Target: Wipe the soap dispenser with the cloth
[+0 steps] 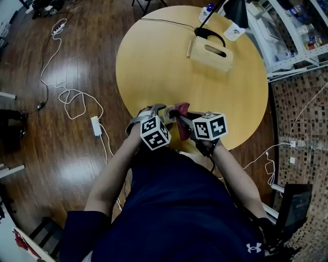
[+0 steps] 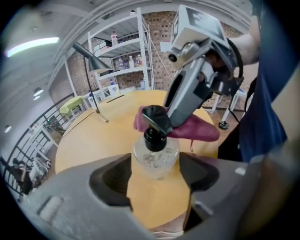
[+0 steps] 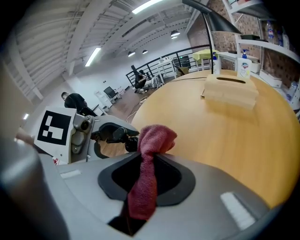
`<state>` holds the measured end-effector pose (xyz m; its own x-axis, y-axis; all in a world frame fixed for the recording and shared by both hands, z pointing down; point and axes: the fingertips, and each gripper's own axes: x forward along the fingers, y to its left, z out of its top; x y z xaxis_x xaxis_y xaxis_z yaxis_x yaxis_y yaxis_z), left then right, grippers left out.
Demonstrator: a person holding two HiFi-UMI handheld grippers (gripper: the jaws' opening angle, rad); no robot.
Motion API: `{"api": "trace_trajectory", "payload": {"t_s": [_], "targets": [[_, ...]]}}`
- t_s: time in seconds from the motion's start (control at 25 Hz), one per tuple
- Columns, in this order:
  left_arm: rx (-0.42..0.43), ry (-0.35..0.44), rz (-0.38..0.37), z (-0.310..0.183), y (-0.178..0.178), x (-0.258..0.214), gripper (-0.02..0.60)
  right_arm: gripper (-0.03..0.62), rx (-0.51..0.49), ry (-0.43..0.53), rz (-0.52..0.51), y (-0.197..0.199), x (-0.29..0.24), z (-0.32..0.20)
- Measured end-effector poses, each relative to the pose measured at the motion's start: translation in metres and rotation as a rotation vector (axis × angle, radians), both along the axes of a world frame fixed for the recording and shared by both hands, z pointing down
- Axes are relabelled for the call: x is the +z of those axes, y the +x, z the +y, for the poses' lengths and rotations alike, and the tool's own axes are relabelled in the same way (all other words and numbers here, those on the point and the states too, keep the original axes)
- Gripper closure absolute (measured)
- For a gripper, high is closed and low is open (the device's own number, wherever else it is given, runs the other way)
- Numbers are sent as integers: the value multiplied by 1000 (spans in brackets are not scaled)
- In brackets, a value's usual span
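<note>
A clear soap dispenser point(image 2: 155, 158) with a black pump head point(image 2: 155, 120) stands between the jaws of my left gripper point(image 2: 154, 172), which are shut on its round body. My right gripper point(image 3: 146, 161) is shut on a dark red cloth point(image 3: 154, 137), whose bunched end sticks out past the jaws. In the left gripper view the cloth point(image 2: 199, 130) lies against the pump head from behind, with the right gripper's body above it. In the head view both grippers point(image 1: 160, 110) point(image 1: 182, 117) meet over the near edge of the round wooden table point(image 1: 154, 61), with the cloth point(image 1: 183, 129) between them.
A wooden box with a slot point(image 1: 210, 52) sits at the table's far side, beside a black desk lamp point(image 1: 233, 13) and a small white bottle point(image 1: 206, 13). White shelving point(image 1: 292, 36) stands to the right. Cables point(image 1: 66, 94) trail over the dark wood floor on the left.
</note>
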<state>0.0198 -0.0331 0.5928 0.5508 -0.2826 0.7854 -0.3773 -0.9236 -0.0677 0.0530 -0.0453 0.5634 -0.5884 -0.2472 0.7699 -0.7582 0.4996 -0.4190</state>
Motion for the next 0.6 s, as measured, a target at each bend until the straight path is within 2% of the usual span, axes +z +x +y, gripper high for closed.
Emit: {"api": "trace_trajectory", "payload": {"t_s": [0.08,0.24,0.32,0.48,0.6], "targets": [[18,12,-10,-1,2,4,273,510,-4,1,9,0,1,-3],[148,20,-35,-3,4,4,279,509,-7,35,37,-1,0,-27],[171,11,-48,-4,2,5,278,508,-18,44,46,-4,0,-30],[33,-7,-45,-2,-10,3,252,510,2,22,17,-2,0,-13],[-2,-18,-10,11,-9,-1,258,510,23,-17,-10,0,0,3]]}}
